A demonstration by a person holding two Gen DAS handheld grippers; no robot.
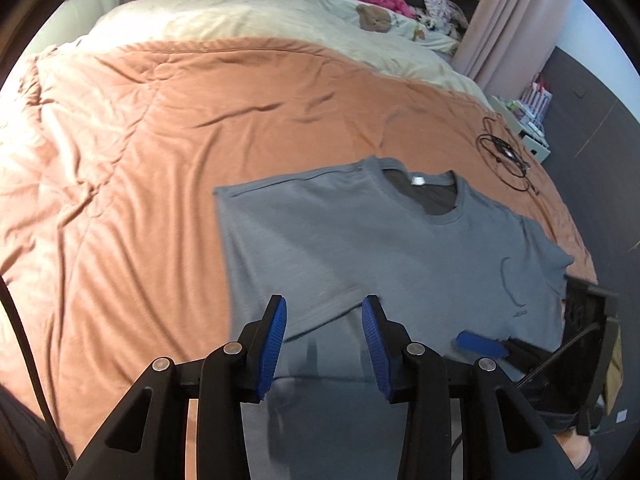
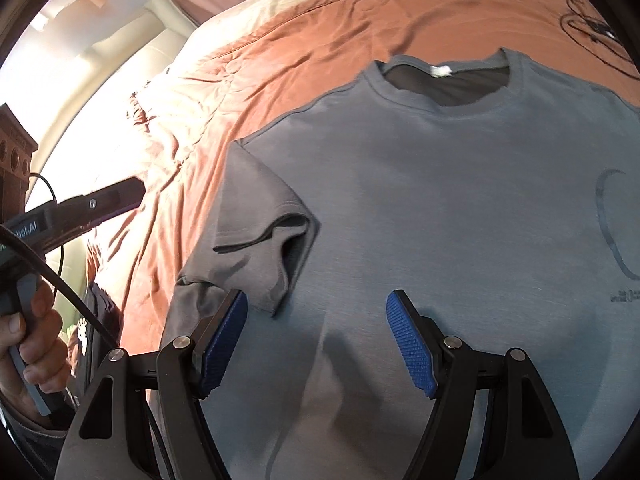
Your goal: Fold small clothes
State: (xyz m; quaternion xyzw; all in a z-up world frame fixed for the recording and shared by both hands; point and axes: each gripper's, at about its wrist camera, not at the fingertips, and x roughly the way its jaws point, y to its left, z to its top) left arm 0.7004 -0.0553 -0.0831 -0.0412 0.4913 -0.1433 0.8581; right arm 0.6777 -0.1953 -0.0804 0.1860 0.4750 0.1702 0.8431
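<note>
So from my left gripper (image 1: 324, 340), the grey t-shirt (image 1: 380, 248) lies flat on the orange blanket (image 1: 160, 140), one sleeve folded in, and my jaws hang open over it holding nothing. Over on my right gripper (image 2: 316, 340), jaws are wide open and empty above the shirt's chest, folded sleeve (image 2: 260, 236) just left of them.

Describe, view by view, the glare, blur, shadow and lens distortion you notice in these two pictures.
Left wrist view: fisheye bends the orange duvet into a dome; the grey T-shirt looks slightly motion-blurred. Right wrist view: strong glare washes out the upper-left corner; the right gripper casts soft finger shadows on the shirt; a dark circular vignette frames both.
</note>
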